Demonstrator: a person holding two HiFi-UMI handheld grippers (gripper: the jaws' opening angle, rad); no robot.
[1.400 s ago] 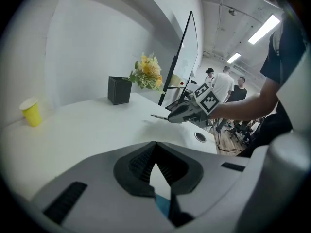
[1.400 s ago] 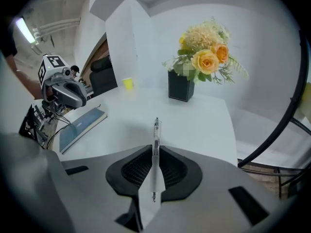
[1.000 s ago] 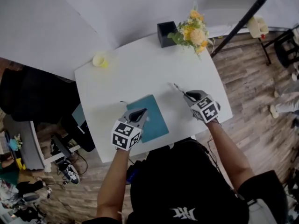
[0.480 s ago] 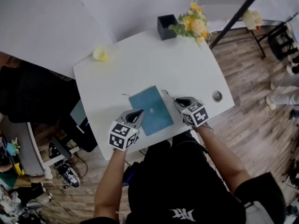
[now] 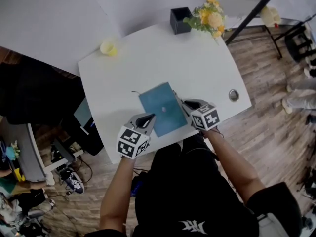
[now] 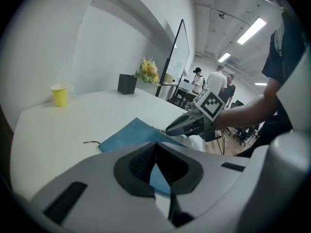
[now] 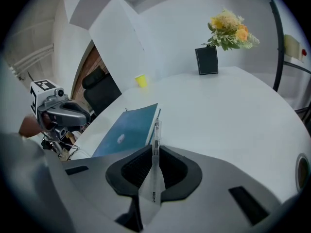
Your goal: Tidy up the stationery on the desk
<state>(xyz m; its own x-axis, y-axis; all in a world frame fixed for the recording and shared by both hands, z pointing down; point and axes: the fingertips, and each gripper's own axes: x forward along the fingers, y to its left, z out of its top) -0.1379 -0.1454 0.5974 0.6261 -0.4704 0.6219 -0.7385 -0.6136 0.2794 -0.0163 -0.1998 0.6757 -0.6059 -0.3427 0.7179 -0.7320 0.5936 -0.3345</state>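
White table [image 5: 197,68]: teal notebook [image 5: 158,102] is lying close to the near edge. Open white top is running from it to the far edge and out to the right, where a round grommet hole [image 5: 233,95] is sitting near the right edge.

Both forearms are reaching in from the near side, with the grippers angling down. Left gripper [image 5: 149,117] is sitting at the notebook's near-left edge with its jaws pressed together; can't tell if they are nipping the cover. Right gripper [image 5: 185,104] is pinching a clear pen [image 7: 154,140], which is pointing far and running just beside the notebook's right edge.

Far left: yellow cup [image 5: 108,47], contents not visible. Far right: black pen holder [image 5: 180,19], inside not visible, with flowers [image 5: 210,19] just beside it.
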